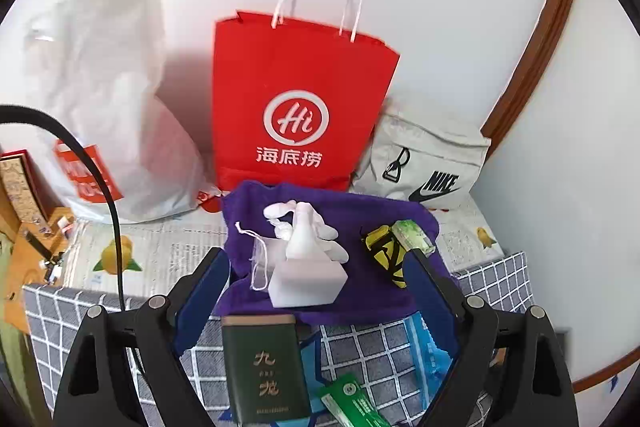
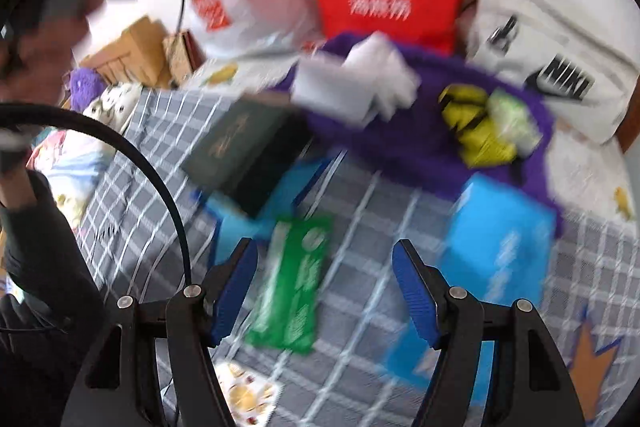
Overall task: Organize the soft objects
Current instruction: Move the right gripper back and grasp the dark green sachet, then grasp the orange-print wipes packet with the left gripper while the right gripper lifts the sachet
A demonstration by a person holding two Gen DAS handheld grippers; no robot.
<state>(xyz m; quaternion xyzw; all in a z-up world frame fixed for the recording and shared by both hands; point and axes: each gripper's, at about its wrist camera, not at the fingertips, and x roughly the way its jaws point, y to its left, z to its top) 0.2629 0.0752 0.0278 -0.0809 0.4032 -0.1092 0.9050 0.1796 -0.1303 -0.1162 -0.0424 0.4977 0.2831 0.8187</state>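
A purple cloth (image 1: pixel 360 283) lies on the checked bed cover (image 1: pixel 380 355). On it sit a white figurine on a block (image 1: pixel 306 267), a small mesh drawstring pouch (image 1: pixel 258 259), a yellow-black folded item (image 1: pixel 386 255) and a green pack (image 1: pixel 414 237). My left gripper (image 1: pixel 316 259) is open, its blue fingers on either side of the cloth. My right gripper (image 2: pixel 324 251) is open and empty above a green packet (image 2: pixel 296 279). The purple cloth (image 2: pixel 400 131) shows blurred in the right wrist view. A grey Nike bag (image 1: pixel 428 163) lies at the back right.
A red Hi paper bag (image 1: pixel 296 99) and a white plastic bag (image 1: pixel 108 99) stand against the wall. A dark green tin (image 1: pixel 264 367) and blue packs (image 2: pixel 500 247) lie on the cover. Cardboard boxes (image 2: pixel 132 51) and a plush toy (image 2: pixel 108 103) sit left.
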